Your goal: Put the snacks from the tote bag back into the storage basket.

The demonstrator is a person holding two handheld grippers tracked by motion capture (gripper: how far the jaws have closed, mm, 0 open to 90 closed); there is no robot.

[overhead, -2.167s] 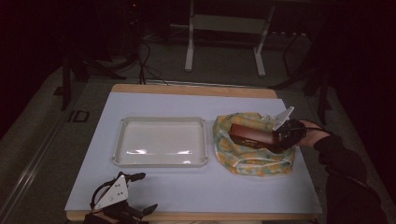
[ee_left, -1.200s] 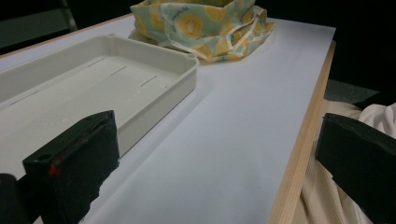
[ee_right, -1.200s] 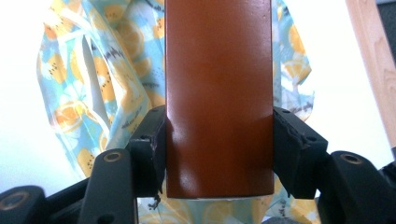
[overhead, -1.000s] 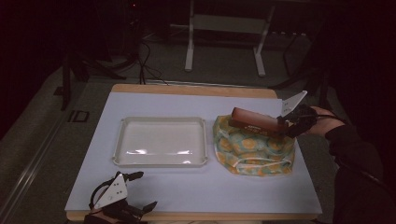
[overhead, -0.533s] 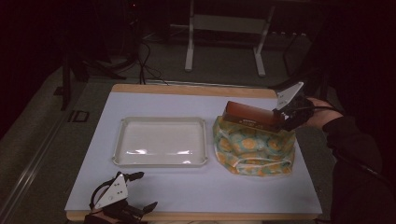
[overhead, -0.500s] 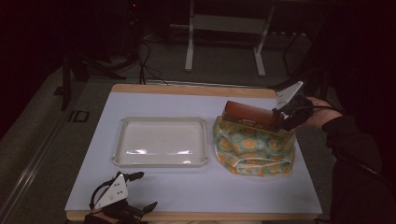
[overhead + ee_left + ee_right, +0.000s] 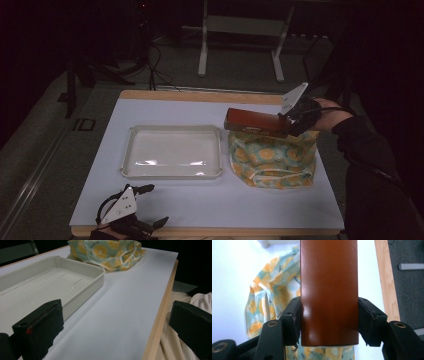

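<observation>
The right hand-held gripper [image 7: 291, 121] clamps its two black jaws on the sides of one end of a long reddish-brown box [image 7: 256, 122]. It holds the box level in the air above a yellow-and-teal patterned cloth bag [image 7: 272, 159] at the right of the white tabletop [image 7: 200, 200]. An empty white tray [image 7: 172, 158] sits just beside the bag. The left hand-held gripper [image 7: 131, 216] rests at the tabletop's near edge, jaws wide apart, holding nothing.
</observation>
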